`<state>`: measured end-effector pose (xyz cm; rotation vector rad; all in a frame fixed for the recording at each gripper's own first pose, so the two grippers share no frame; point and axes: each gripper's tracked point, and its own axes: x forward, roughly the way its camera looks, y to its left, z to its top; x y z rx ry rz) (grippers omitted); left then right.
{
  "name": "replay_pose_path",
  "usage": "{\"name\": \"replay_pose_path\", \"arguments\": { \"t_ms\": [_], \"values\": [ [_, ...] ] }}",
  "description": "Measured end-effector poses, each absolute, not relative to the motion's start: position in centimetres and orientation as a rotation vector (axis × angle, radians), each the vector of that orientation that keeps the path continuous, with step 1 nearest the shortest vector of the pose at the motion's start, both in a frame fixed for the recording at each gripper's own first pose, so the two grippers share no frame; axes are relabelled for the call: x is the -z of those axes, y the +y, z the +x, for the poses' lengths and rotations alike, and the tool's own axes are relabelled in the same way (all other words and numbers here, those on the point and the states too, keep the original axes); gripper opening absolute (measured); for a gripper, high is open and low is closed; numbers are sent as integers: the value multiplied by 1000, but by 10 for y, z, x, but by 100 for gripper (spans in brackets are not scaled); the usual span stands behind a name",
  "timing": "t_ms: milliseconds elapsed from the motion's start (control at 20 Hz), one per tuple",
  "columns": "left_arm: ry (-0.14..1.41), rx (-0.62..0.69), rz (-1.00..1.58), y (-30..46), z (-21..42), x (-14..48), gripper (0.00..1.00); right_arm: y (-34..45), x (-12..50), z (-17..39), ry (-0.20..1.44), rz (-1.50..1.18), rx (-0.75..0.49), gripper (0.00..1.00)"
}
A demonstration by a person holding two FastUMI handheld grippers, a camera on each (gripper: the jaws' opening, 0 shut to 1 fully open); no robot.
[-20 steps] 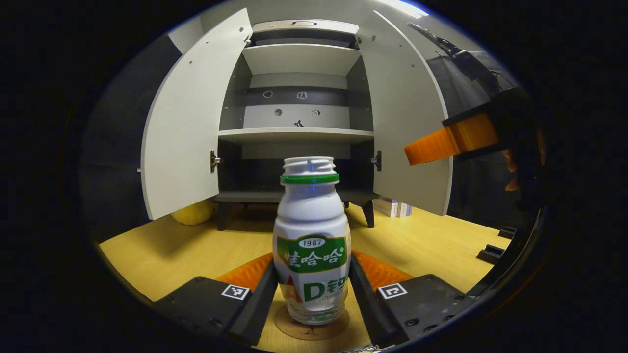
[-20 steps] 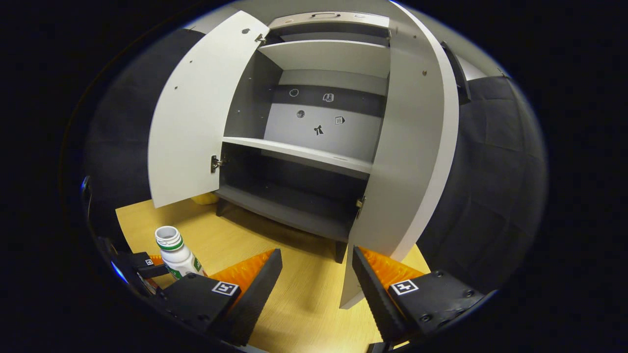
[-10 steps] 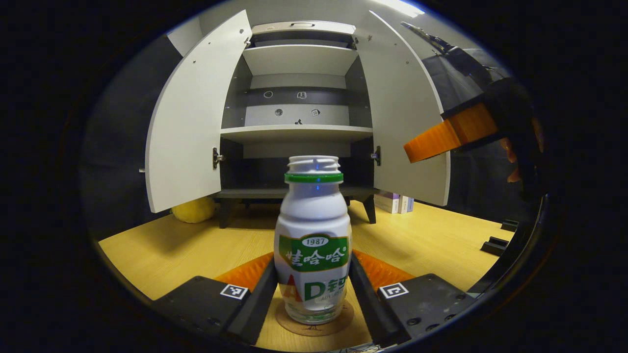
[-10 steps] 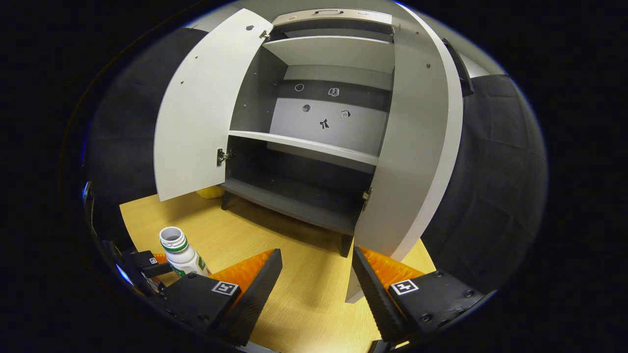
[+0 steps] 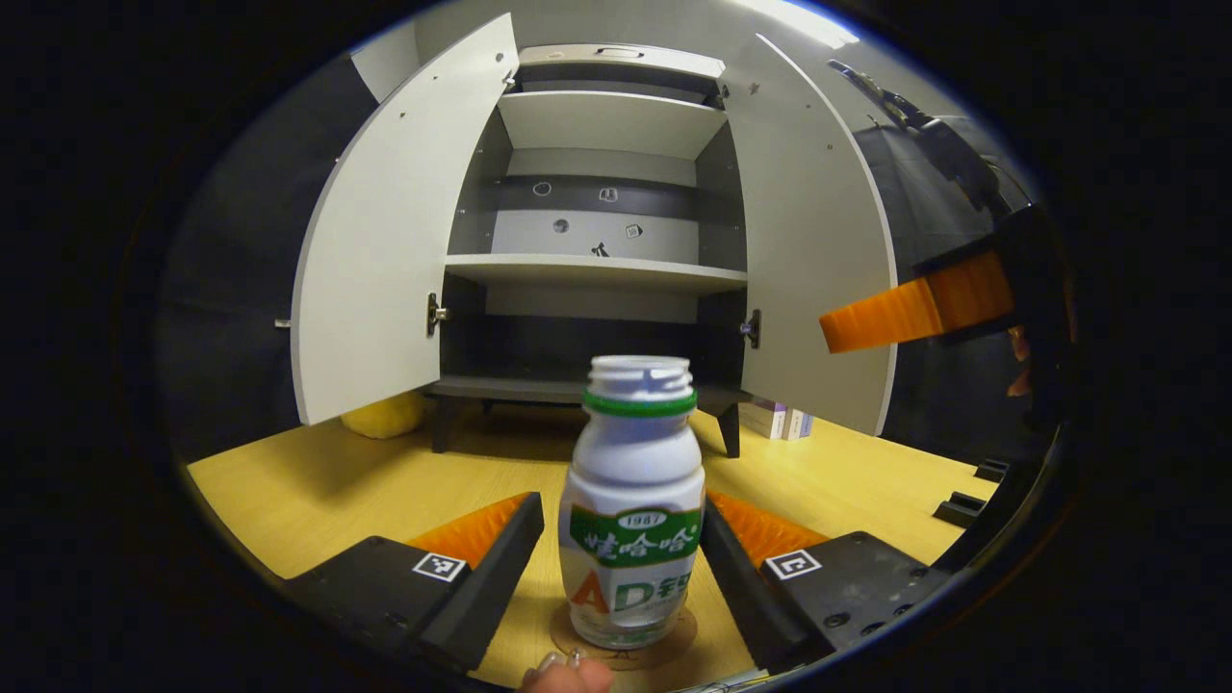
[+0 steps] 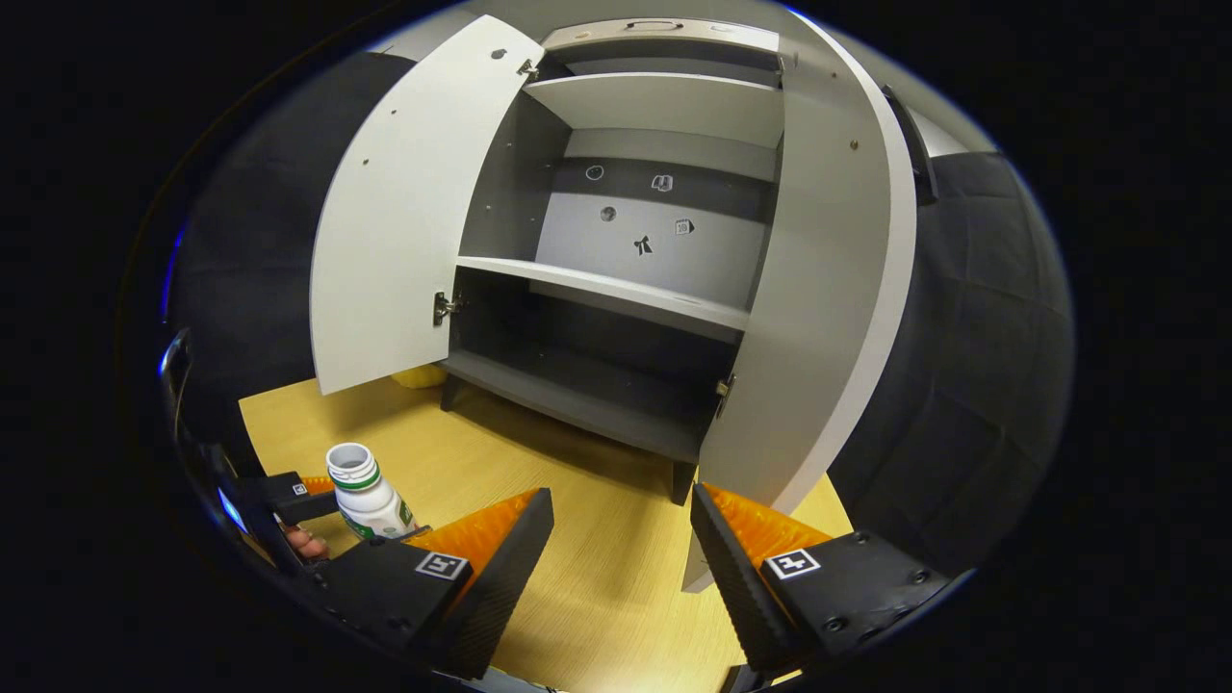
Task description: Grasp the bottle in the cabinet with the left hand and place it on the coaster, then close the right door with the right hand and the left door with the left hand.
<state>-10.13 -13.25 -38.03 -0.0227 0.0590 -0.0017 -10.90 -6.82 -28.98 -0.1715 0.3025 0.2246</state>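
Note:
The white bottle (image 5: pixel 635 510) with a green label and no cap stands upright on a round brown coaster (image 5: pixel 680 634) on the wooden table. My left gripper (image 5: pixel 621 539) is open around it. Its left finger stands clear of the bottle and its right finger is close beside it. The bottle (image 6: pixel 364 493) also appears low at the left of the right gripper view. My right gripper (image 6: pixel 621 510) is open and holds nothing, just in front of the lower edge of the cabinet's right door (image 6: pixel 818 289). Both doors stand open; the left door (image 5: pixel 385 241) swings wide.
The grey cabinet (image 5: pixel 597 274) has bare shelves. A yellow object (image 5: pixel 380 414) lies by its left leg and small boxes (image 5: pixel 780 419) by its right. Black blocks (image 5: pixel 962 505) sit on the table at the right. A fingertip (image 5: pixel 568 679) shows at the bottom edge.
My left gripper has opened and let go of the bottle, which now stands free on the coaster. The right gripper has shifted slightly near the right door.

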Motion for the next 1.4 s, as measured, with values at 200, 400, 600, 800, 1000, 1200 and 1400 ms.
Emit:
{"name": "replay_pose_path", "arguments": {
  "t_ms": [200,400,600,800,1000,1200,1400],
  "values": [
    [36,45,51,-134,-94,334,97,-66,258,-112,286,-153,-202,96],
    [-13,82,34,-126,-90,257,96,-59,214,-127,286,-103,-182,96],
    [-37,154,59,-120,-92,189,96,-71,155,-141,247,-26,-109,96],
    [-56,246,55,-118,-107,141,95,-110,110,-159,194,16,38,96],
    [-35,325,74,-119,-124,123,96,-163,74,-174,118,32,183,98],
    [3,352,41,-123,-131,117,99,-195,47,-165,78,67,206,98],
    [-2,312,2,-115,-123,101,95,-217,37,-132,71,40,179,98]
  ]
}}
